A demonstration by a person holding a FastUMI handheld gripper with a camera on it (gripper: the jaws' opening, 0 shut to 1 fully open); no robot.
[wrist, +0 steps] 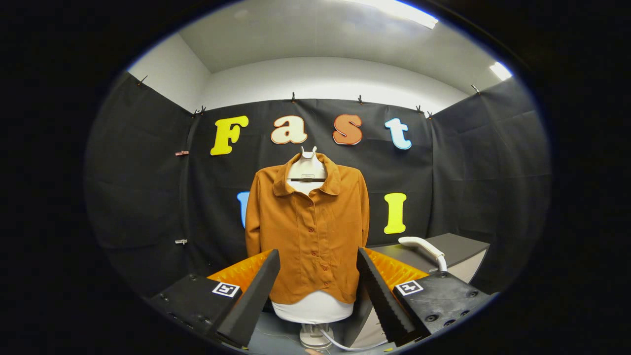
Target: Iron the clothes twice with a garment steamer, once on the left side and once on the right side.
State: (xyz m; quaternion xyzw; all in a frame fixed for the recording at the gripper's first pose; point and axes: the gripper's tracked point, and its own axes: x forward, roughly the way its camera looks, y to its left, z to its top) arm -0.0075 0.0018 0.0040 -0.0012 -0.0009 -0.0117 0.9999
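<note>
A rust-orange button-front shirt (308, 231) hangs upright on a white dress form (306, 172), collar open at the neck, sleeves falling straight at both sides, its curved hem ending above the form's pale lower body. The form stands on a white pedestal base (315, 337), from which a thin white cord (340, 345) trails across the grey floor. The shirt sits directly ahead of the gripper (319, 259), framed between its two fingers, which are spread wide apart and grip nothing; each finger carries a serrated inner face and a square marker tag on its mount. To the right of the shirt, beyond the right finger, the garment steamer's white handle (424, 246) lies on a dark-topped table (463, 249) with pale sides, well apart from the shirt. Black cloth (143, 187) forms the booth wall on three sides, pinned along its upper edge with small clips; above it run a white wall and ceiling with bright strip lights (404, 12).
</note>
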